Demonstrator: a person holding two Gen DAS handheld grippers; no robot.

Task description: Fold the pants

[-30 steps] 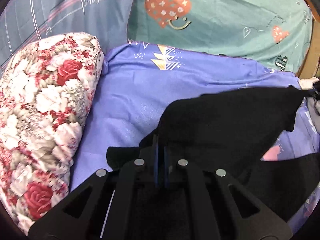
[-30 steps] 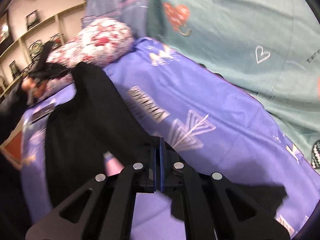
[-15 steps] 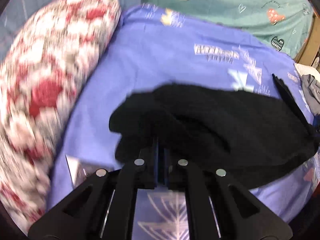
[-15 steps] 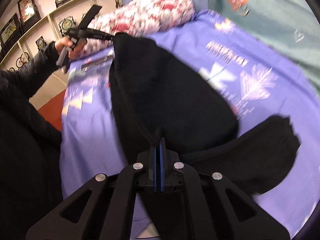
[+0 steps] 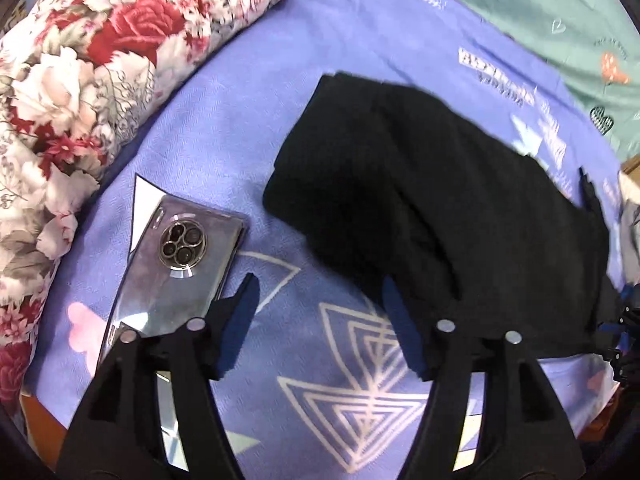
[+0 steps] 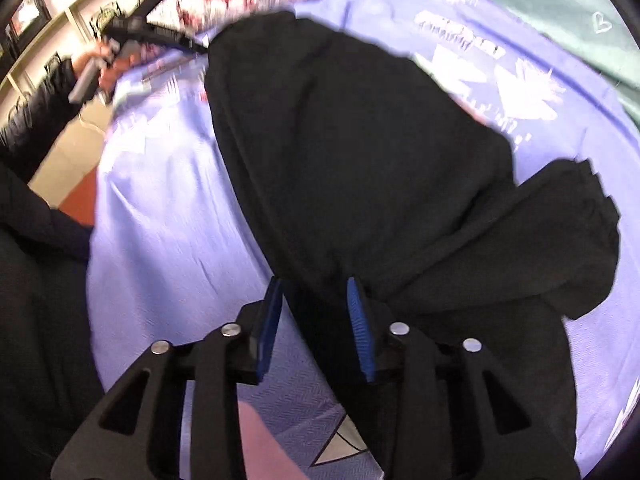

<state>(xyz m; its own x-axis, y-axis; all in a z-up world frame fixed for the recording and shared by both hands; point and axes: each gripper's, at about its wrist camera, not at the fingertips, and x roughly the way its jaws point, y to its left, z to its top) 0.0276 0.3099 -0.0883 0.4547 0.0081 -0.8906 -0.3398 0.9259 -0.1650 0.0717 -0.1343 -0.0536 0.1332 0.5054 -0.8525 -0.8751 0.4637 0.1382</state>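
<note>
Letting go after a fold looks like the step in hand: the black pants (image 5: pixel 440 208) lie doubled over in a heap on the blue bedsheet (image 5: pixel 248 128). The left gripper (image 5: pixel 320 320) has its jaws opening, wide apart over bare sheet at the pants' near edge, nothing between them. The right gripper (image 6: pixel 314 320) is opening too, its blue pads (image 6: pixel 358 328) apart with the pants' edge loose between them. Next, I judge, comes taking fresh hold of one end and bringing it across the heap. A phone (image 5: pixel 180 264) lies on the sheet left of the pants, a floral pillow (image 5: pixel 100 60) beyond it, and wall shelves (image 6: pixel 52 20) past the bed.
</note>
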